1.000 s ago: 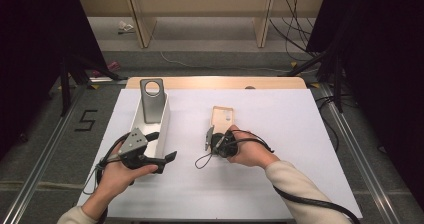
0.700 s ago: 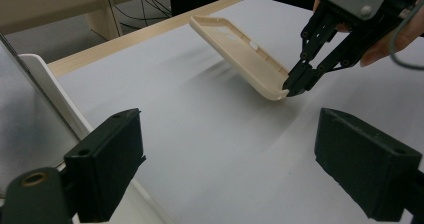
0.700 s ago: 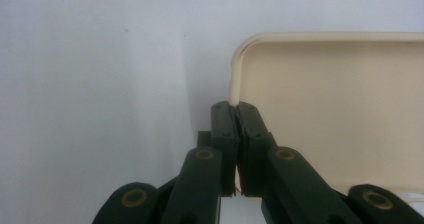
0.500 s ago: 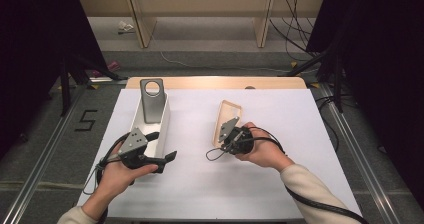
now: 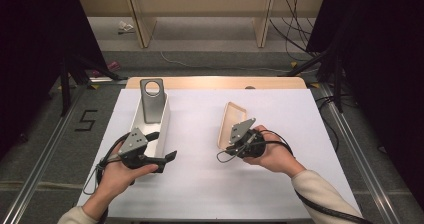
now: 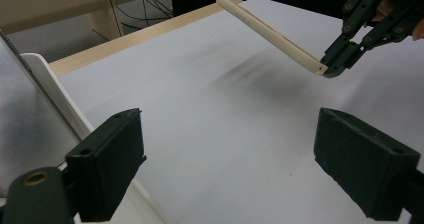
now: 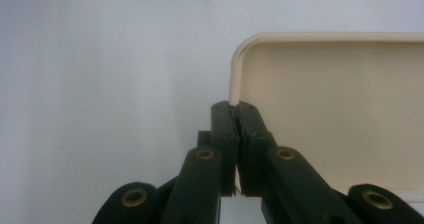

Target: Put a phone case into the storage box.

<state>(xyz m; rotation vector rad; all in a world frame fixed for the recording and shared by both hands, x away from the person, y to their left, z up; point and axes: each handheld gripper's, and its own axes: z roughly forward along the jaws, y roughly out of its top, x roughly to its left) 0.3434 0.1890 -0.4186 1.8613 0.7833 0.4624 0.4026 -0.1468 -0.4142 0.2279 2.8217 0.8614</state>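
Cream-coloured plastic is taking centre stage: a shallow rectangular lid with rounded corners [image 5: 227, 125] is being held off the white table surface [image 5: 280, 184] by the right gripper [image 5: 235, 143], whose black jaws are pressing together on the lid's rim at one corner. In the right gripper view, the lid [image 7: 340, 109] is extending up and to the right from the closed jaws, its inner face towards the camera. In the left gripper view, the lid [image 6: 270, 31] is appearing edge-on and tilted, raised above its own soft shadow on the table, with the right gripper [image 6: 340, 64] clamping its near end.

The left gripper [image 5: 167, 159] is resting near the table's front left, its jaws standing wide apart with nothing between them, well apart from the lid. Just beside it is lying a long white open box [image 5: 150, 121], inside which a grey metal plate with a round hole near its top [image 5: 151, 100] is leaning. The person's right hand [image 5: 272, 154] and left hand [image 5: 112, 176] are gripping the tools from below.
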